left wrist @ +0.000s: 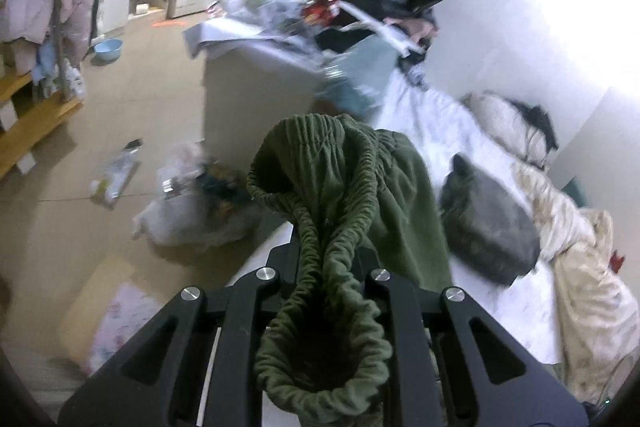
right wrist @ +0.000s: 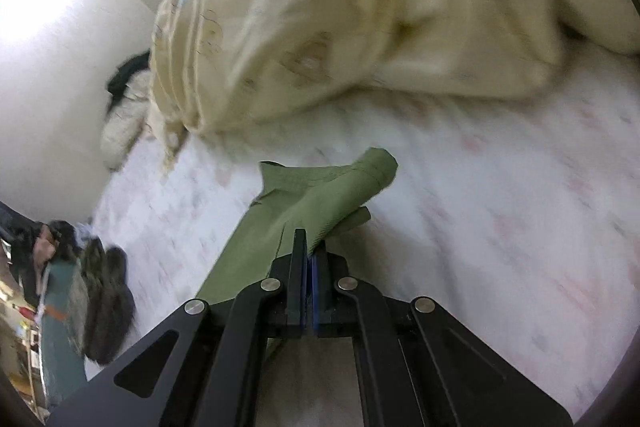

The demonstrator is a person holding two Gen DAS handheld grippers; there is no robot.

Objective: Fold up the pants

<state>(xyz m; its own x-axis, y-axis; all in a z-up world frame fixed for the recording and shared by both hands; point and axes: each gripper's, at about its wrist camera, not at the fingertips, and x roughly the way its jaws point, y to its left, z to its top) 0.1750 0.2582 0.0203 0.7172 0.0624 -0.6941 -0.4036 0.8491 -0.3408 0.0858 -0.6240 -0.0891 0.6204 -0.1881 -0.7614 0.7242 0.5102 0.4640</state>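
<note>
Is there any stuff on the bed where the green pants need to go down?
Partly. The bed sheet ahead of the right tool looks bare, but the cream comforter is bunched along its far side, and a grey cushion lies beside the green pants held in the left tool.

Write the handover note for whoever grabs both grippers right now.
Left gripper: shut on the elastic waistband of the green pants.
Right gripper: shut on the pants' leg ends.
Pants are held above the bed sheet, between the grey cushion and the cream duvet.
Done: both ends gripped. No fold visible yet.
Left: lay the pants flat on the sheet, then fold.
</note>
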